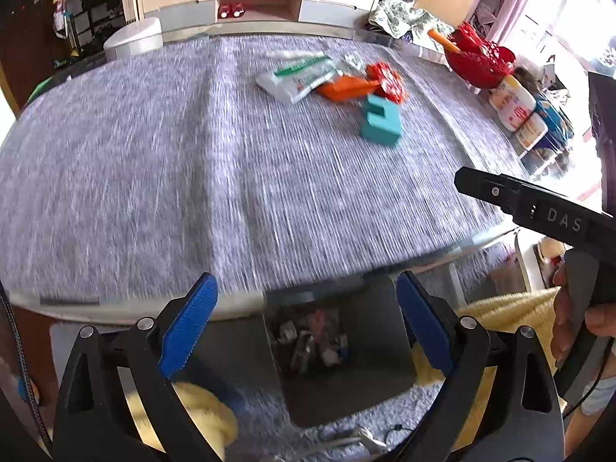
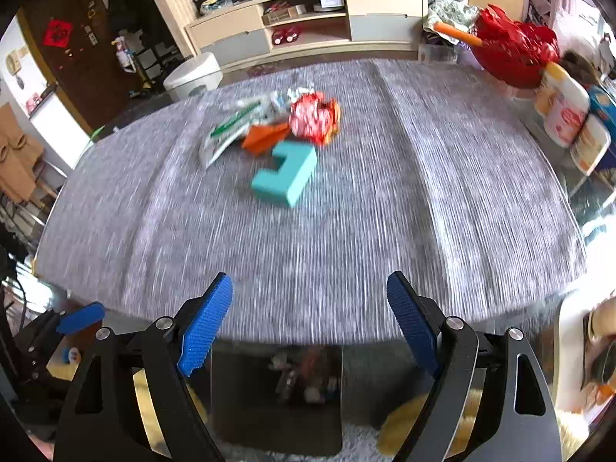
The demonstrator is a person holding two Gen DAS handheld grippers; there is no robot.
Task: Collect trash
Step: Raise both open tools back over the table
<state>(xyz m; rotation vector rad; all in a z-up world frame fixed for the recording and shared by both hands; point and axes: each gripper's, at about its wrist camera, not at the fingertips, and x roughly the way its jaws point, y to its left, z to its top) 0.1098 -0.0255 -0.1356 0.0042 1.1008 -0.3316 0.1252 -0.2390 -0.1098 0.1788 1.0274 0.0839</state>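
A small heap of trash lies at the far middle of the grey table (image 1: 154,177): a white and green wrapper (image 1: 296,75) (image 2: 227,131), an orange paper piece (image 1: 346,87) (image 2: 265,136), a crumpled red wrapper (image 1: 387,79) (image 2: 313,117) and a teal block (image 1: 380,123) (image 2: 287,175). Below the near table edge stands a dark bin (image 1: 338,354) (image 2: 275,396) with trash inside. My left gripper (image 1: 306,308) is open and empty above the bin. My right gripper (image 2: 310,308) is open and empty at the near table edge, also over the bin.
A red basket (image 1: 481,57) (image 2: 512,48) and white tubs (image 1: 514,102) (image 2: 564,109) stand at the table's right edge. A white round stool (image 2: 194,75) and a low cabinet (image 2: 308,19) are beyond the table. Yellow cushions (image 1: 200,412) lie by the bin.
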